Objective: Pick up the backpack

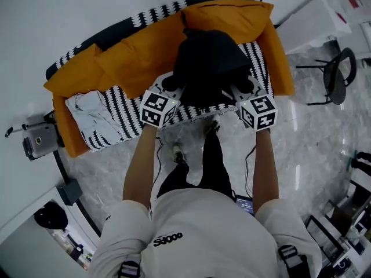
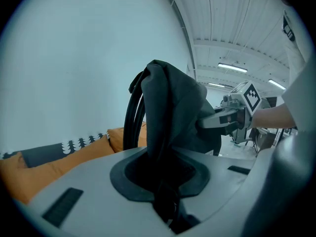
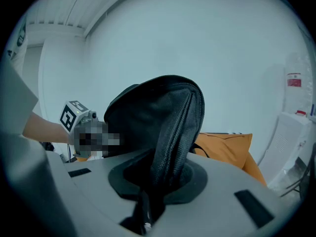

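One long sofa (image 1: 75,77) takes up the top of the head view. It has orange cushions under a black-and-white patterned throw and stands against a pale wall.

In front of its right half is the backpack (image 1: 208,62), held up between my two claws. It is black with a domed top. In the right gripper view (image 3: 158,112) the cloth has a fine woven grain, and a seam curves down its near edge. In the left gripper view (image 2: 170,107) it looks dark grey and falls in a soft fold. Black straps (image 2: 132,117) loop down its far side. In both gripper views it stands against the wall, with the orange cushions low behind it.

A crumpled white cloth (image 1: 93,112) lies on the left of the seat.

My left claw (image 2: 165,201) is pinched on a fold of the backpack's fabric, which fills the gap between the jaws. My right claw (image 3: 148,206) is clamped the same way on the opposite side.

From the head view, the bag covers the tips of the left claw (image 1: 173,88) and the right claw (image 1: 246,88), so only their marker cubes show. The backpack's underside is out of sight there, so I cannot tell from that view whether it clears the seat.
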A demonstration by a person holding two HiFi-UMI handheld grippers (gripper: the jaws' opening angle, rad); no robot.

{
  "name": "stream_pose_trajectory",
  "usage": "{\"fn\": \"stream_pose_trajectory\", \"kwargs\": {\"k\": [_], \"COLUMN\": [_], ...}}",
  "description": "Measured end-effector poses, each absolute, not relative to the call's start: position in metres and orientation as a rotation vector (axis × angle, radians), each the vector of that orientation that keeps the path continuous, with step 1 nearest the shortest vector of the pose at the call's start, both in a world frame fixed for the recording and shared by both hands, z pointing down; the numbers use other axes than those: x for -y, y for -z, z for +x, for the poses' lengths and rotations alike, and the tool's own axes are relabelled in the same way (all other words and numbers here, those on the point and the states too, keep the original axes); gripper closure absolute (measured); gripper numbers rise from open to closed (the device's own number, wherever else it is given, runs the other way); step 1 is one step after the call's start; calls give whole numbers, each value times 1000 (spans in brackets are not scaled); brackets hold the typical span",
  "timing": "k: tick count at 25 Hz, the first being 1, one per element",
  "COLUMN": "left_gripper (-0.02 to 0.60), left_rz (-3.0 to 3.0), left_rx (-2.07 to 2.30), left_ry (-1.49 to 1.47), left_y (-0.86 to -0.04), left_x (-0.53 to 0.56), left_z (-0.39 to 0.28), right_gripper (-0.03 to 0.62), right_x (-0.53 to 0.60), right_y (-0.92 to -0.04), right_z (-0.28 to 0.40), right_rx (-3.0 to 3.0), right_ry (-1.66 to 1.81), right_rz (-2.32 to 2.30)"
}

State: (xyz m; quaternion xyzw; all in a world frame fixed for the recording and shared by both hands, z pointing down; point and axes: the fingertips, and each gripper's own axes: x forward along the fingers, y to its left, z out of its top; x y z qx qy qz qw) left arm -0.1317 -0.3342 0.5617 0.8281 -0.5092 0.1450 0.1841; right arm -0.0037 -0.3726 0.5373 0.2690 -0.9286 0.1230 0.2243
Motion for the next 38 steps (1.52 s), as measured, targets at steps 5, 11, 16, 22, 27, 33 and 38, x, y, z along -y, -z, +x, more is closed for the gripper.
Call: {"fn": "stream_pose_trajectory", "kwargs": {"k": [5,11,16,22,27,33,38], "left_gripper": [511,511,511,511,511,511,511], "left_rz": [2387,2436,2480,2525,2521,2534,2545], "left_rx": [1488,1558,1614,1677,1764,1848,1884], "left_ry": [-397,-391,-360,-330,-300,-276,-246], "left_y": [-516,-465,-424,-375,-335,-302,-282], "left_x": [306,274,247,208,175,136,105], "left_z": [-135,-135,-136,-131,-135,-134,-135], "right_gripper": [514,514,514,516,516,514,514], "right_x": [340,301,273,229,195,156,128], "right_y": [-493,-445,-405,-358,-321,-290,-272], "right_z": [-6,-5,-5,1,-2,-1,-2], "right_rx": [2585,2592,2602,2623,2651,2674,2671], "right_ry": [-271,-181,-97,-26,39,104,152], "right_rz": [808,895,942,1004,1029,1052,1065]}}
